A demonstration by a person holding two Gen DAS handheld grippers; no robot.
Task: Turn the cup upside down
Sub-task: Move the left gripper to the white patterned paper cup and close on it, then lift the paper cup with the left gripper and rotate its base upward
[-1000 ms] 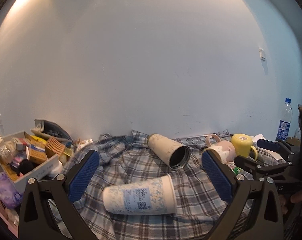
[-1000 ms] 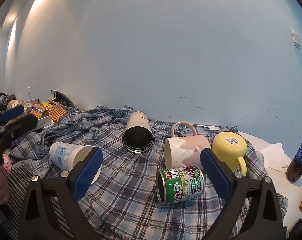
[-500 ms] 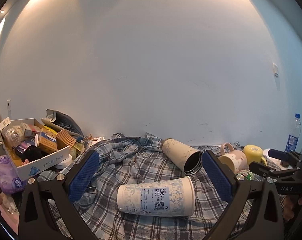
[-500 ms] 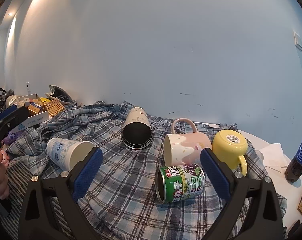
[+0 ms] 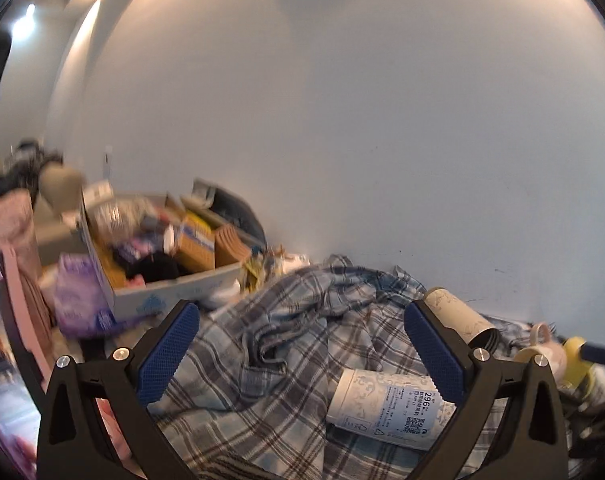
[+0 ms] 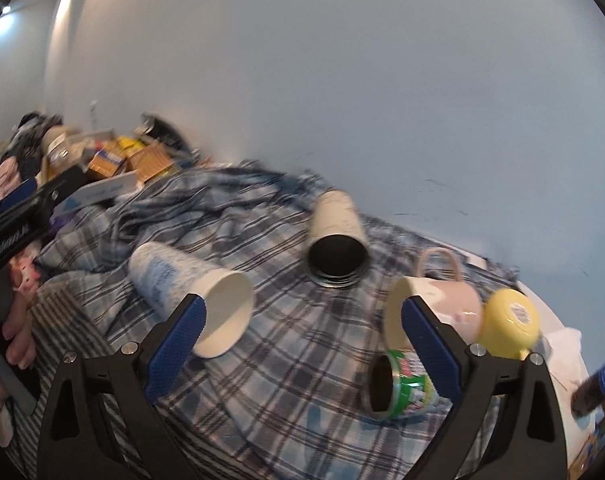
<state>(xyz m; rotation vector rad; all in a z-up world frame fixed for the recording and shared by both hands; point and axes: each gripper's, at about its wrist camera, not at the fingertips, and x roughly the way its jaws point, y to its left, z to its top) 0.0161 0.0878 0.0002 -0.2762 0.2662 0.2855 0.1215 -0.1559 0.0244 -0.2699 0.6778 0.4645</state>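
Observation:
A white paper cup with blue print (image 6: 182,284) lies on its side on the plaid cloth (image 6: 286,360), mouth toward the right wrist camera. It also shows in the left wrist view (image 5: 386,408), partly behind the right finger. A cream tumbler (image 6: 336,236), a pink mug (image 6: 442,304) and a green can (image 6: 402,384) also lie on their sides. A yellow cup (image 6: 510,324) stands upside down. My left gripper (image 5: 302,356) is open and empty above the cloth. My right gripper (image 6: 302,352) is open and empty, with the paper cup by its left finger.
A cardboard box (image 5: 162,256) full of snacks and packets stands at the left by the wall. A purple packet (image 5: 78,296) lies beside it. A dark bottle (image 6: 598,384) stands at the far right. The left gripper's body (image 6: 18,216) shows at the left of the right wrist view.
Both cameras have swung left. The paper cup has shifted right in both views and sits closer to the right gripper. Nothing on the cloth has moved and both grippers stay open.

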